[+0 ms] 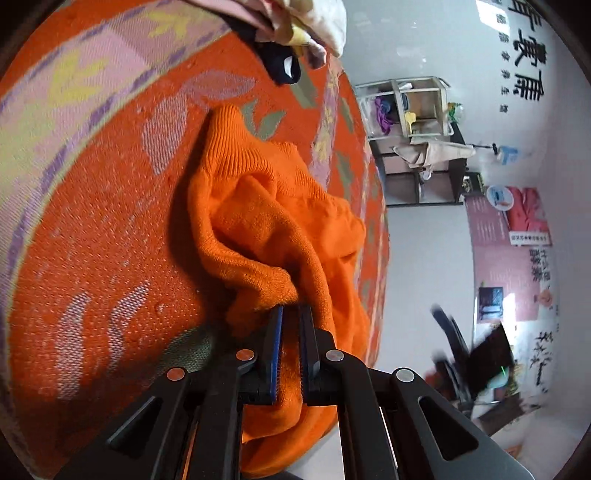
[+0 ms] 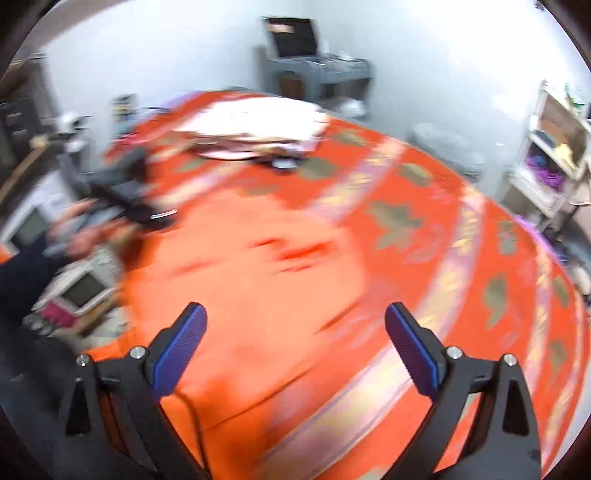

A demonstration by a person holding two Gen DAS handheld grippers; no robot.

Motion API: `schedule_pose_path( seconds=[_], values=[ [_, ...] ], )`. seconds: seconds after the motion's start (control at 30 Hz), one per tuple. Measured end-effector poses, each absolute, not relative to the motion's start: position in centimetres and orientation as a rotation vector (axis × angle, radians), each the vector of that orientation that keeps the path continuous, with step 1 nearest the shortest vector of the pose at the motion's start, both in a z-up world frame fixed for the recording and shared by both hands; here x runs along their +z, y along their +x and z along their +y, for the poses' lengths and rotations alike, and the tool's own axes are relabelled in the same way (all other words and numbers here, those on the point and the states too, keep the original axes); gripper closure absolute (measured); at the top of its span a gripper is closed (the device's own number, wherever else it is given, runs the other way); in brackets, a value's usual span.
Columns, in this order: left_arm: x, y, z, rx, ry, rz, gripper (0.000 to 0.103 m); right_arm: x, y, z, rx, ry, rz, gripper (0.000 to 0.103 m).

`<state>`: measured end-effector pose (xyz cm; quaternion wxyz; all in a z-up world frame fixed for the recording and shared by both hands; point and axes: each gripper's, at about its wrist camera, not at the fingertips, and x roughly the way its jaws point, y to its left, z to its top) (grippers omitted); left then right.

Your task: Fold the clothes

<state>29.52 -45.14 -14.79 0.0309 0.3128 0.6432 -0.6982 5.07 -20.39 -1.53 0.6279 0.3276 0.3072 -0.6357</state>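
In the left wrist view, the left gripper (image 1: pixel 290 314) pinches a bunched fold of the orange sweater (image 1: pixel 273 221) lying on the patterned cloth (image 1: pixel 92 229) and should hold firm, while in the blurred right wrist view the right gripper (image 2: pixel 295 314), spread wide and empty above the sweater, should take an opposite edge.

Plain bright-orange ribbed-knit sweater (image 1: pixel 273 221) on orange woven bench cover (image 1: pixel 92 240) patterned with pink, lilac, yellow bands, grey-green leaf motifs; black hand-held gripper (image 2: pixel 295 314), blue ridged pads (image 2: pixel 184 343); pale, black clothes pile (image 1: pixel 295 29)
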Motion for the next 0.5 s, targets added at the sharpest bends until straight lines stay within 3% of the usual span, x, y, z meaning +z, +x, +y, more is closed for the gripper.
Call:
schedule_pose_path(
  seconds=[0.07, 0.2, 0.33, 0.37, 0.4, 0.47, 0.5],
  values=[
    [-14.8, 29.6, -45.1, -2.155, 0.949, 2.009, 0.100, -4.5, 1.6, -24.2, -1.420, 0.852, 0.711, 0.009],
    [-15.0, 29.7, -45.2, -2.140, 0.928, 2.045, 0.098, -10.2, -2.5, -29.3, -1.274, 1.011, 0.654, 0.041],
    [-15.2, 30.3, -45.4, -2.144, 0.859, 2.111, 0.097, -14.2, -1.9, -30.9, -1.159, 1.070, 0.615, 0.041],
    [-15.2, 30.6, -45.6, -2.136, 0.831, 2.121, 0.096, -14.5, -1.6, -31.0, -1.141, 1.071, 0.578, 0.051],
    [-15.3, 30.9, -45.8, -2.119, 0.792, 2.135, 0.094, -14.6, -1.3, -31.1, -1.110, 1.080, 0.515, 0.094],
    [-15.3, 31.7, -46.2, -2.082, 0.754, 2.126, 0.082, -14.8, -0.4, -31.2, -1.053, 1.126, 0.405, 0.097],
    [-15.2, 32.1, -46.5, -2.070, 0.744, 2.112, 0.070, -14.4, 0.0, -30.8, -1.031, 1.138, 0.342, 0.097]
  ],
)
